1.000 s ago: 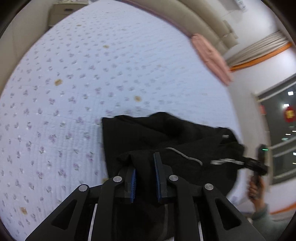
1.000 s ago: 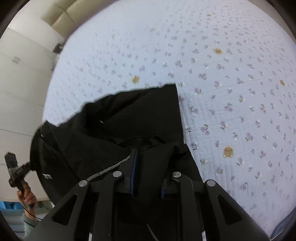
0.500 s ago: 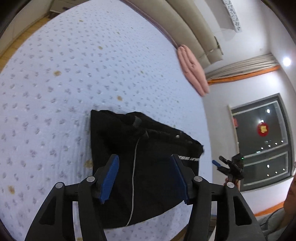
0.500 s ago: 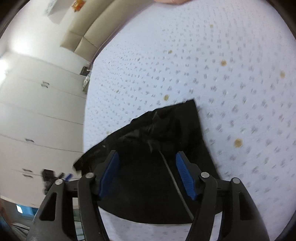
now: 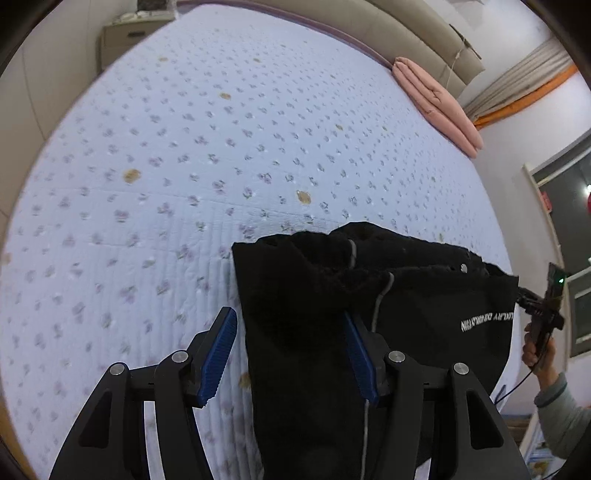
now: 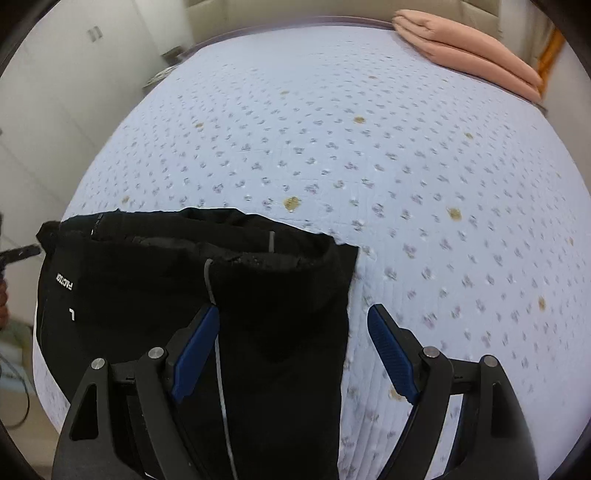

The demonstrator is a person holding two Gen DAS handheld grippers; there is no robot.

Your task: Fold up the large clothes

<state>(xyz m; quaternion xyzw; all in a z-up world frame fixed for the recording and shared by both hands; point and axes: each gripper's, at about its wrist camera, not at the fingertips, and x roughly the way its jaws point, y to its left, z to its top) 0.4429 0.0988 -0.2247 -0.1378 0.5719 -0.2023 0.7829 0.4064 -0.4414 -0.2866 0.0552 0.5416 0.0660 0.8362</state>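
Note:
A black garment [image 5: 362, 310] with a grey drawstring and white lettering lies folded on the pale floral bed quilt [image 5: 184, 166], near the bed's front edge. My left gripper [image 5: 291, 350] is open and empty just above the garment's left edge. The garment also shows in the right wrist view [image 6: 207, 280]. My right gripper [image 6: 291, 350] is open and empty above the garment's right edge. The right gripper shows small at the far right of the left wrist view [image 5: 543, 306], in a hand.
A folded pink blanket [image 5: 436, 96] lies at the far end of the bed, also in the right wrist view [image 6: 469, 48]. A beige headboard [image 5: 406, 33] runs behind it. A small nightstand [image 5: 125, 37] stands at the far left. White cupboards [image 6: 55, 92] line the left wall.
One second ago both grippers were shut on the black garment. They let go, opened wide and pulled back. The garment now lies flat on the quilt.

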